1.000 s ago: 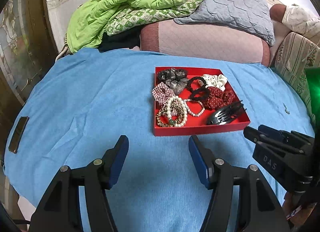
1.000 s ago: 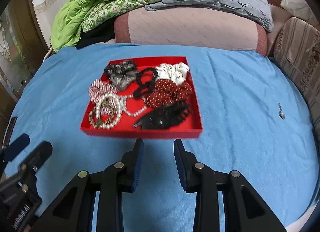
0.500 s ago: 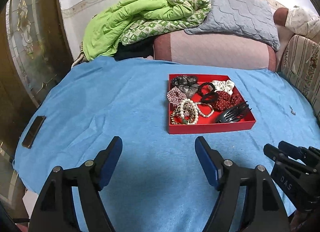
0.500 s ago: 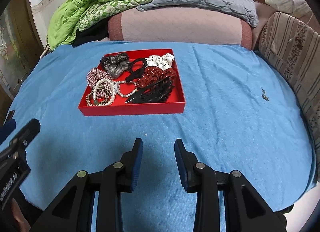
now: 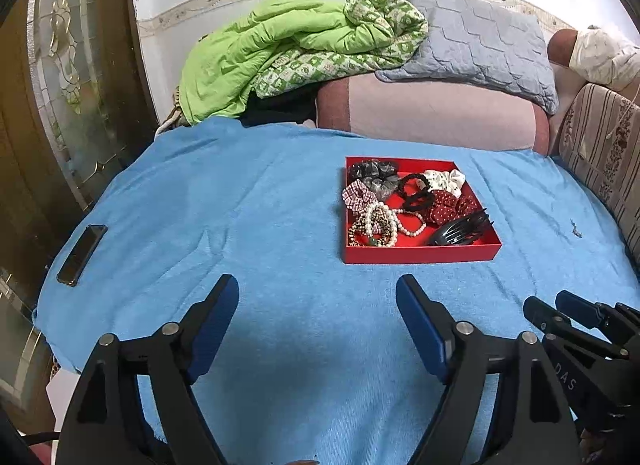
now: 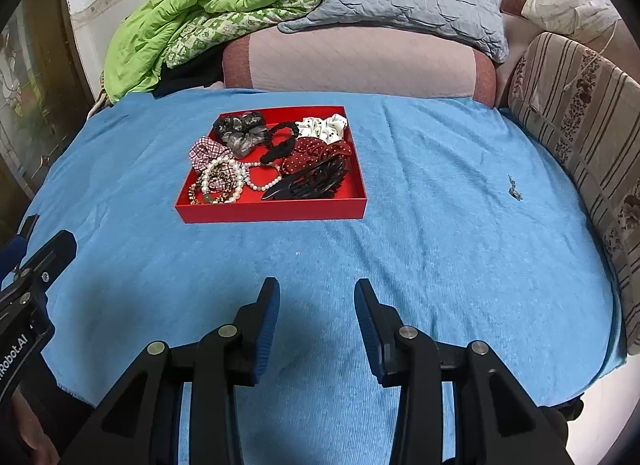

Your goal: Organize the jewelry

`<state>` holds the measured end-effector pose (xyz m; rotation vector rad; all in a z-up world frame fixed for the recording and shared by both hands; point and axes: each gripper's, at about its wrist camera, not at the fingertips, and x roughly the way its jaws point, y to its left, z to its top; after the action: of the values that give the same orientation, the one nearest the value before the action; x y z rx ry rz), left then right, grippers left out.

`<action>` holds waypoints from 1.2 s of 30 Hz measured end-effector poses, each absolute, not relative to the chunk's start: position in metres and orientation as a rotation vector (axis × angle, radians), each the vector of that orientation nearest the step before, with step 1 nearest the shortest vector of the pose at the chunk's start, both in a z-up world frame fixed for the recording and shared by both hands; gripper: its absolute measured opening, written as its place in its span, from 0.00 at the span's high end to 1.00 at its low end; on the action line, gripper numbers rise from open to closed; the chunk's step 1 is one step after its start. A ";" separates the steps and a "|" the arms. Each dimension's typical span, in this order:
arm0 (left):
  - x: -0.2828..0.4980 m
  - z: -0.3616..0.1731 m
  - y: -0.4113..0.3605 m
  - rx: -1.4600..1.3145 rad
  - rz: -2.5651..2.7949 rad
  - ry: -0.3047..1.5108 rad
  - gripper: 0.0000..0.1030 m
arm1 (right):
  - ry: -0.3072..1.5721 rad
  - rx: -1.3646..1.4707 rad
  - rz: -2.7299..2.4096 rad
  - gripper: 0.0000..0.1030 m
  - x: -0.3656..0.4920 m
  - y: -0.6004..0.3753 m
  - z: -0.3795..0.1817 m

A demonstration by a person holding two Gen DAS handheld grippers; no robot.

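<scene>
A red tray (image 5: 420, 255) (image 6: 272, 211) lies on the blue cloth. It holds pearl bracelets (image 5: 380, 221), a black claw clip (image 5: 460, 231) (image 6: 316, 185), a red dotted scrunchie (image 5: 444, 205), a white scrunchie (image 6: 324, 127) and other hair ties. My left gripper (image 5: 317, 289) hovers over bare cloth short of the tray. Its jaws are opening wide with nothing between them. My right gripper (image 6: 317, 289) also hangs nearer than the tray, to the tray's right. Its jaws are opening, narrower, and hold nothing.
A dark phone (image 5: 82, 253) lies at the cloth's left edge. A small dark trinket (image 6: 514, 191) sits on the cloth right of the tray. Green quilt (image 5: 280, 45), grey pillow and pink bolster line the back. A striped cushion (image 6: 580, 113) borders the right, a glass door the left.
Both grippers have pulled back and risen, so the tray looks smaller and farther. The left jaws have spread much wider; the right jaws have widened slightly.
</scene>
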<state>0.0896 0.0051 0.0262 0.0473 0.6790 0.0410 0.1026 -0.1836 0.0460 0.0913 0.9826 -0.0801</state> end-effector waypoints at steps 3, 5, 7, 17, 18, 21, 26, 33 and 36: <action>0.085 0.029 0.007 0.047 0.046 0.665 0.17 | 0.977 0.085 -0.082 0.58 0.099 -0.181 0.048; 0.084 0.030 0.006 0.048 0.049 0.660 0.16 | 0.972 0.083 -0.082 0.58 0.098 -0.181 0.049; 0.083 0.030 0.007 0.047 0.045 0.664 0.16 | 0.971 0.083 -0.084 0.57 0.096 -0.181 0.049; 0.084 0.026 0.008 0.023 0.035 0.694 0.14 | 0.969 0.095 -0.098 0.56 0.095 -0.185 0.047; 0.085 0.025 0.008 0.016 0.026 0.701 0.14 | 0.971 0.096 -0.099 0.56 0.095 -0.185 0.047; 0.086 0.023 0.007 0.012 0.019 0.712 0.14 | 0.969 0.096 -0.102 0.56 0.095 -0.186 0.046; 0.087 0.021 0.006 0.028 0.029 0.708 0.14 | 0.957 0.079 -0.107 0.56 0.095 -0.184 0.047; 0.090 0.018 0.004 0.044 0.028 0.708 0.14 | 0.953 0.065 -0.114 0.52 0.096 -0.183 0.047; 0.091 0.016 0.001 0.052 0.017 0.717 0.14 | 0.957 0.063 -0.113 0.52 0.097 -0.183 0.045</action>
<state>0.0908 0.0013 0.0161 0.0521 0.7169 0.0166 0.0970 -0.1829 0.0452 0.0631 0.9567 -0.1130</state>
